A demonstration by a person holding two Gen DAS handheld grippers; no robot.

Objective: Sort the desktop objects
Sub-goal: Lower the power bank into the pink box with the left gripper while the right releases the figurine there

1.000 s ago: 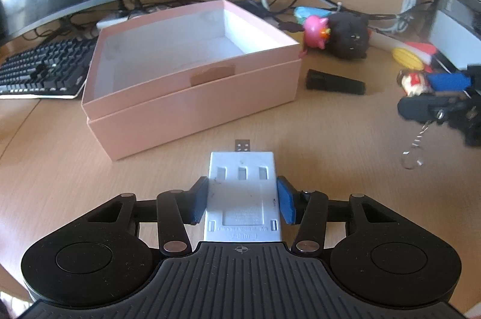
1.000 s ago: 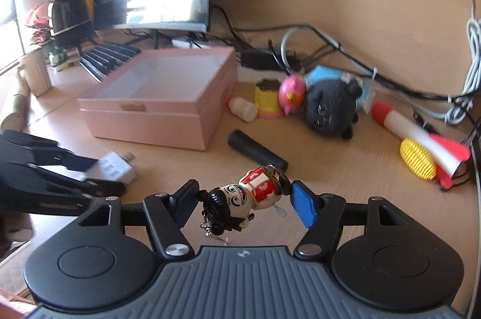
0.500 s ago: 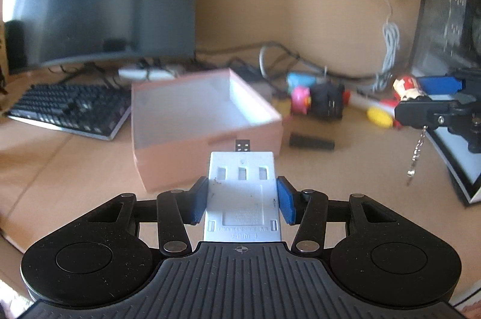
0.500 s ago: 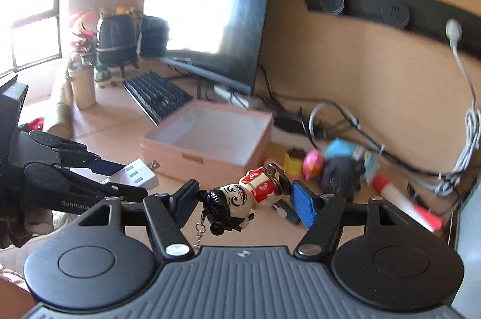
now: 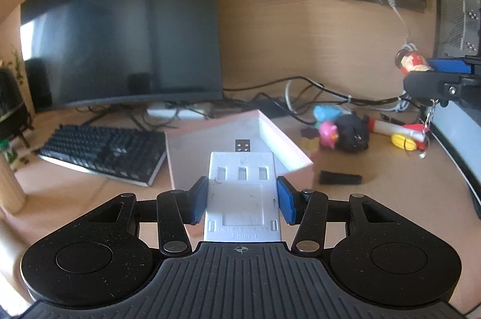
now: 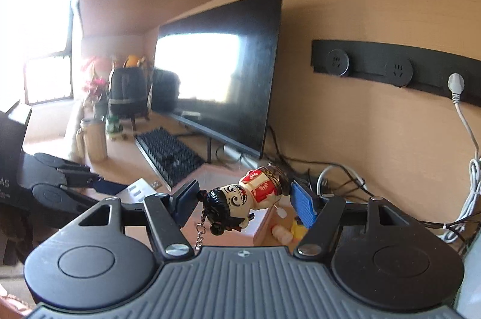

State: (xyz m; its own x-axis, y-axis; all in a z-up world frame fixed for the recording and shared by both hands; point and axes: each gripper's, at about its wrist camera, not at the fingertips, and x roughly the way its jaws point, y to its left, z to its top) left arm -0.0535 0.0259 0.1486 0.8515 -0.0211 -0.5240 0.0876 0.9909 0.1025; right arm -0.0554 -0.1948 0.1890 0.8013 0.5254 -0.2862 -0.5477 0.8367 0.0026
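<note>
Right hand-held gripper (image 6: 243, 198) is clamping a doll keychain (image 6: 245, 195) sideways, chain dangling below its head. Left hand-held gripper (image 6: 120, 188) is holding a white USB hub (image 6: 136, 189) at far left. Keyboard (image 6: 168, 153) and monitor (image 6: 222, 84) are sitting behind on the surface (image 6: 120, 152).

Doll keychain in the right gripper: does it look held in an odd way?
Yes. The painted doll keychain lies sideways between the right gripper fingers, head at the left finger, its chain dangling free.
</note>
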